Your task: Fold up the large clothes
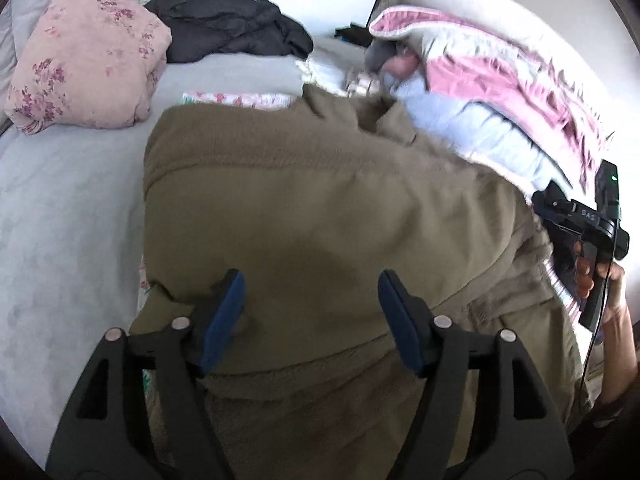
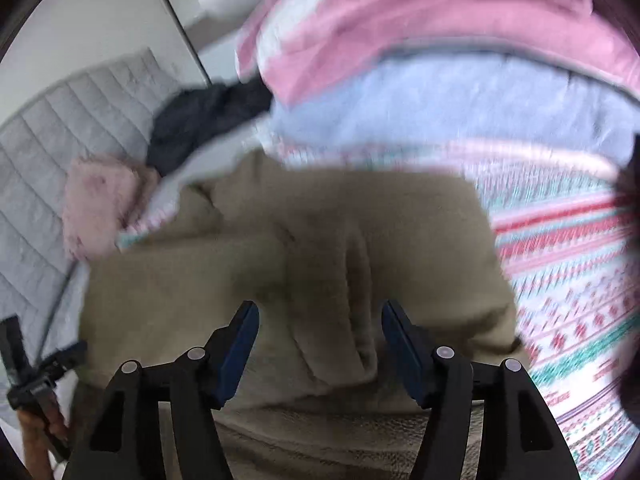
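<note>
A large olive-brown fleece garment (image 1: 320,208) lies partly folded on the bed, a fold line across its near part. My left gripper (image 1: 312,300) is open just above the garment's near left part, blue pads apart, holding nothing. The right gripper's body shows at the right edge of the left wrist view (image 1: 584,224), held in a hand. In the right wrist view the same garment (image 2: 304,248) fills the middle, blurred by motion. My right gripper (image 2: 320,332) is open over a bunched ridge of the cloth, empty.
A pink floral pillow (image 1: 88,56) and a black jacket (image 1: 228,20) lie at the far side of the grey bed (image 1: 60,220). A pile of pink and pale blue bedding (image 1: 500,92) is at the right. A patterned blanket (image 2: 568,280) lies under the garment.
</note>
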The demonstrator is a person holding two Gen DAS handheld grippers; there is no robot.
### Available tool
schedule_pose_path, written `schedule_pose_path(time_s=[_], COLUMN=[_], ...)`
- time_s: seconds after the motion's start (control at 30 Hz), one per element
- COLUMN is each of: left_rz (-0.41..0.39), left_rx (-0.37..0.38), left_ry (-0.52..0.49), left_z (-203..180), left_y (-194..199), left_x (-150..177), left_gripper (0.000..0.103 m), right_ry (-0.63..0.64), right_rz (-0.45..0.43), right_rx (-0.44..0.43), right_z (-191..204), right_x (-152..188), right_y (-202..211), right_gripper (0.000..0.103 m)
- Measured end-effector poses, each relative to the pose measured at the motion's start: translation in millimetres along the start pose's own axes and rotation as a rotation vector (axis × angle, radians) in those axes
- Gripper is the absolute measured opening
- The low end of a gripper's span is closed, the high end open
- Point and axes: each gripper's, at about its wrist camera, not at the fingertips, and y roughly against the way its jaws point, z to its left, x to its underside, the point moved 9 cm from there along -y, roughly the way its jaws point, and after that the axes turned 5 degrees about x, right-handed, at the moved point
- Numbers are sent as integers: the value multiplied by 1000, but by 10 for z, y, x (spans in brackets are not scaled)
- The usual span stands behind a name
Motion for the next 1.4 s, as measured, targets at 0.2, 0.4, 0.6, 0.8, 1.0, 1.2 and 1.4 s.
schedule_pose_path(time_s=[0.2,0.4,0.6,0.8,1.0,1.2,1.4], left_rz=[8,-3,-50,-41,28,154,226], left_rx=[-28,-93,-126,-137,-131,0,92], left_ry=[-26,-73,-27,-23,-24,58,176], left_z=[20,-59,-103,-218,-272,-309,-237], left_y=[-169,45,697,1372,1856,1976,2040], left_x=[126,181,107,325,934,1753,2367], left_gripper=[72,72,86,92,94,94,94], right_ry=[180,172,84,106,79,1,-86], right_rz=[15,111,101,83,129,267,399], right_rx=[38,193,91,19,-31,-61,-116], right_z=[528,73,-31,-148,-443,-791,-1003], right_x=[128,436,377,620,1159,1790,2411], right_y=[-187,-427,442,1344,1952,2143,2207], right_gripper=[65,63,70,79,81,81,81])
